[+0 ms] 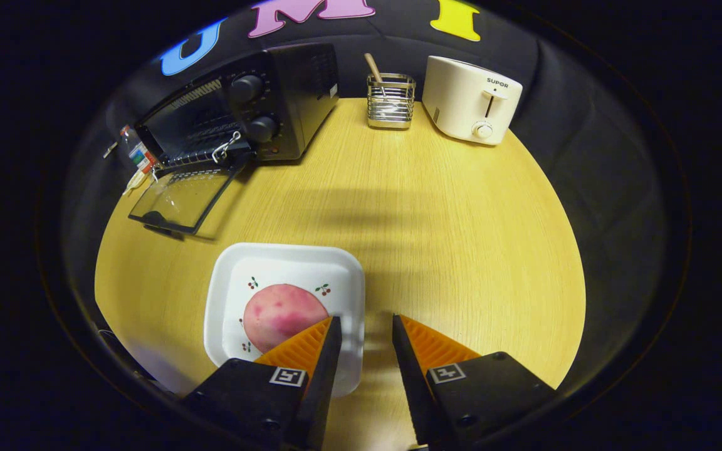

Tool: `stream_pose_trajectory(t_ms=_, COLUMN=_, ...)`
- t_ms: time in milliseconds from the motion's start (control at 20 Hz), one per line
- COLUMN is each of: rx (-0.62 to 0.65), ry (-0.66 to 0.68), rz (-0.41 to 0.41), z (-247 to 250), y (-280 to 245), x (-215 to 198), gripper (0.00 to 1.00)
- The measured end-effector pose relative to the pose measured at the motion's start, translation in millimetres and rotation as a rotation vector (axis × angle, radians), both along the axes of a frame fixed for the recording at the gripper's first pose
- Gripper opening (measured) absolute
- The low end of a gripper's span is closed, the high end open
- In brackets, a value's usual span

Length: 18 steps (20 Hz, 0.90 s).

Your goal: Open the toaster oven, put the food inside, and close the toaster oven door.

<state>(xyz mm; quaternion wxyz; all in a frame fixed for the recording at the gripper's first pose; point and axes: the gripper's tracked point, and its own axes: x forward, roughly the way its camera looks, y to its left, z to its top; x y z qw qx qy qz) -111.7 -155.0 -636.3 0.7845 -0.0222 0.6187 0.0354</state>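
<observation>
On the counter [449, 238], the toaster oven [242, 109] already stands with its door [182, 197] dropped open, so the pink food [279, 313] on the white plate [286, 260] is next: the tool [364, 329], released and empty, must shift left to straddle it.

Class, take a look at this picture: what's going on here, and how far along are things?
A hand-held gripper hangs open above a round wooden table, gripping nothing. Partly under one of its fingers lies a pink bun on a white plate. Beyond them the toaster oven already has its glass door folded down. So the oven is open, but the food is not yet picked up or put inside.
</observation>
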Motion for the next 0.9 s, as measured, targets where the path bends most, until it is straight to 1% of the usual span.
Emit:
stream_pose_trajectory(t_ms=100, rx=0.017, ry=0.030, rz=-0.004, z=-0.9, y=2.8, x=-2.7, gripper=0.57)
stream_pose_trajectory(t_ms=150, rx=0.018, ry=0.025, rz=-0.012, z=-9.3, y=4.9, x=-0.6, gripper=0.56)
stream_pose_trajectory(t_ms=200, rx=0.020, ry=0.031, rz=-0.020, z=-0.9, y=2.4, x=2.3, gripper=0.36)
stream_pose_trajectory(t_ms=250, rx=0.024, ry=0.041, rz=-0.023, z=-5.5, y=4.4, x=1.6, gripper=0.17)
stream_pose_trajectory(t_ms=300, rx=0.026, ry=0.048, rz=-0.029, z=-4.1, y=5.6, x=1.1, gripper=0.20)
stream_pose_trajectory(t_ms=400, rx=0.026, ry=0.069, rz=-0.024, z=-4.5, y=6.0, x=0.4, gripper=0.18)
stream_pose_trajectory(t_ms=450, rx=0.024, ry=0.084, rz=-0.012, z=-4.7, y=6.5, x=-0.4, gripper=0.18)
stream_pose_trajectory(t_ms=550, rx=0.011, ry=0.116, rz=0.040, z=-5.8, y=7.2, x=-1.5, gripper=0.18)
stream_pose_trajectory(t_ms=600, rx=0.014, ry=0.128, rz=0.042, z=-8.2, y=8.4, x=-1.6, gripper=0.18)
stream_pose_trajectory(t_ms=650, rx=0.027, ry=0.162, rz=0.026, z=-4.0, y=9.1, x=-1.9, gripper=0.07)
stream_pose_trajectory(t_ms=900, rx=0.081, ry=0.217, rz=-0.035, z=-7.3, y=9.6, x=-2.2, gripper=0.06)
